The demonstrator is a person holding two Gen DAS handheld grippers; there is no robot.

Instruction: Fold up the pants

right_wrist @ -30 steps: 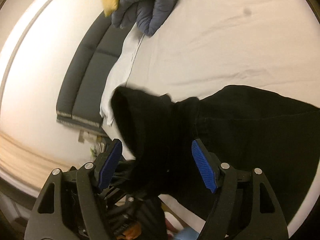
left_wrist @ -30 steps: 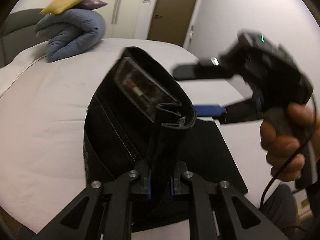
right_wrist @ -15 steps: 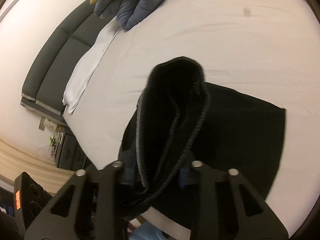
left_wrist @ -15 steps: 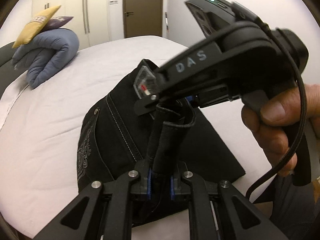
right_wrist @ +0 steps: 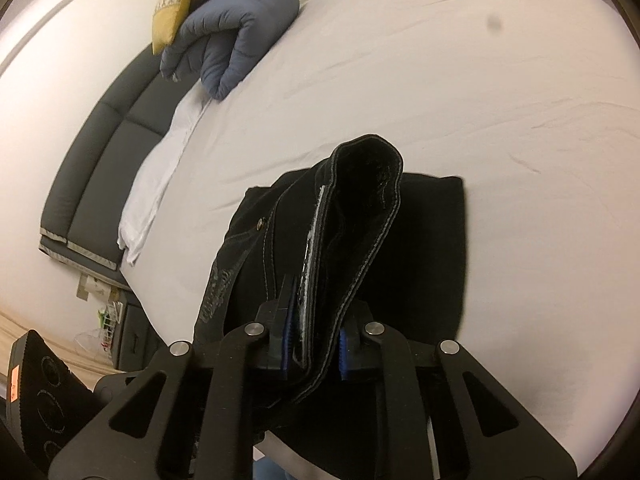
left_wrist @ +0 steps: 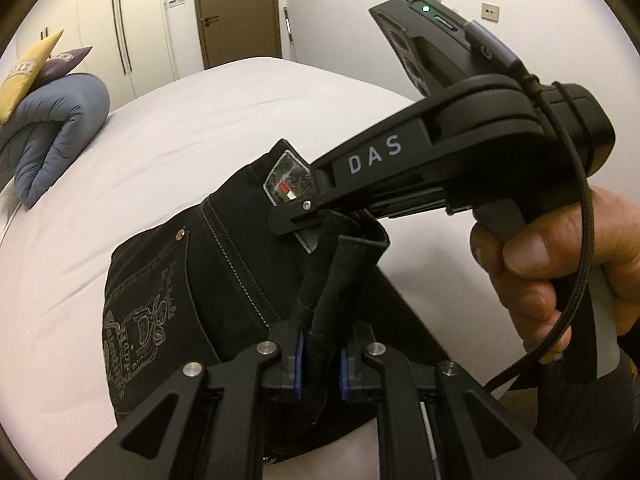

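Observation:
The black pants (left_wrist: 224, 264) lie partly folded on the white bed (left_wrist: 192, 120), waistband end raised toward me. My left gripper (left_wrist: 320, 364) is shut on a bunched black waistband edge. My right gripper (left_wrist: 296, 216) reaches in from the right, held by a hand, and clamps the waistband by the label patch (left_wrist: 286, 180). In the right wrist view the right gripper (right_wrist: 312, 348) is shut on the waistband of the pants (right_wrist: 424, 240), which stands up as a loop between the fingers.
A rolled blue duvet (left_wrist: 52, 136) with yellow and purple cushions (left_wrist: 28, 64) lies at the bed's far left; it also shows in the right wrist view (right_wrist: 236, 28). A dark headboard (right_wrist: 100, 160) runs along the left. A door (left_wrist: 236, 8) and wardrobes stand behind.
My right gripper was open and apart from the pants a second ago; it moved in and closed on the waistband. My left gripper stayed shut on the waistband edge.

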